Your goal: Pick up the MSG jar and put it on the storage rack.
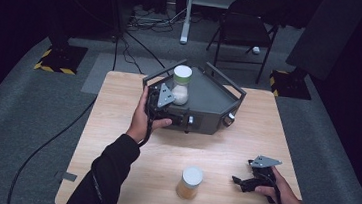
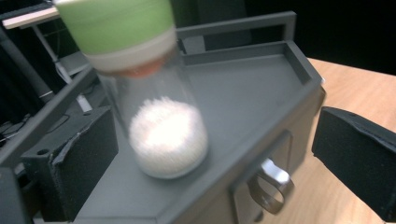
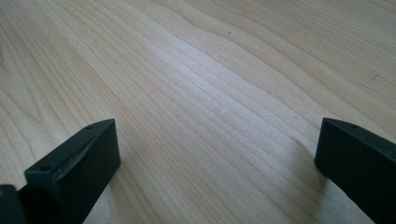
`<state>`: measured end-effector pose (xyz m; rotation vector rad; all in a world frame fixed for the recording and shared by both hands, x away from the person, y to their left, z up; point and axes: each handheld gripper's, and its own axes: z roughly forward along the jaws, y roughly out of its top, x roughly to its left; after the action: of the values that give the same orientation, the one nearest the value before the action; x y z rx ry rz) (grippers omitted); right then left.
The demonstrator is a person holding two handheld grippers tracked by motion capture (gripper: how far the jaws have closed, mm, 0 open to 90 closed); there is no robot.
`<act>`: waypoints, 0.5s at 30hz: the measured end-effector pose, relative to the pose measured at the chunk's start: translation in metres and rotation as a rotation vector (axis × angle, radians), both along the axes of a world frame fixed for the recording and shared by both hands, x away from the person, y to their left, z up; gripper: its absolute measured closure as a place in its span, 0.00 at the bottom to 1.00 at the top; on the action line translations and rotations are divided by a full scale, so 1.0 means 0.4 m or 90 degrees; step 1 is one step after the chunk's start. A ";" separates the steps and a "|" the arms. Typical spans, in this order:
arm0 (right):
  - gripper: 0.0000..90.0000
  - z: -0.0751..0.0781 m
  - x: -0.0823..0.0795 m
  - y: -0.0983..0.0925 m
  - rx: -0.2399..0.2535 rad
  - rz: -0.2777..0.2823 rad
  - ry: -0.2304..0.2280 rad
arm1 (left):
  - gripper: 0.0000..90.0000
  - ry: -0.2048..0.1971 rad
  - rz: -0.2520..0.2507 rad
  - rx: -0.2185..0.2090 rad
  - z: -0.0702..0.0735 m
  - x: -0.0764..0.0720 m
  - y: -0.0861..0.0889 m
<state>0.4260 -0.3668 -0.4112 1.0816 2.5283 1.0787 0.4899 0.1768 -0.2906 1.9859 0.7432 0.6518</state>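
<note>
- The jar (image 2: 154, 93) stands on the grey box (image 2: 261, 88), between my left gripper's (image 2: 210, 149) spread jaws, ungripped.
- My right gripper (image 3: 215, 154) rests released on the table (image 3: 196, 70).
- The amber jar (image 1: 190, 182) waits untouched.

High view down over the whole table (image 1: 244, 153); gripper views close: left at grey box (image 2: 243, 93), right at tabletop.

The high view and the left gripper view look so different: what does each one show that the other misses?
High view alone: the whole wooden table, a second jar holding something amber, and the right gripper open near it. Left gripper view alone: a metal pull ring up close and the jar's white grains. Both: the green-lidded jar standing on the grey box, with the left gripper open around it.
</note>
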 end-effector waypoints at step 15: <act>0.00 0.000 -0.002 0.001 0.000 -0.002 0.000 | 0.00 0.033 -0.030 0.075 -0.068 -0.046 0.016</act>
<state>0.4253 -0.3665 -0.4111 1.0853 2.5258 1.0771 0.4715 0.1833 -0.3176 2.1292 0.7015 0.6315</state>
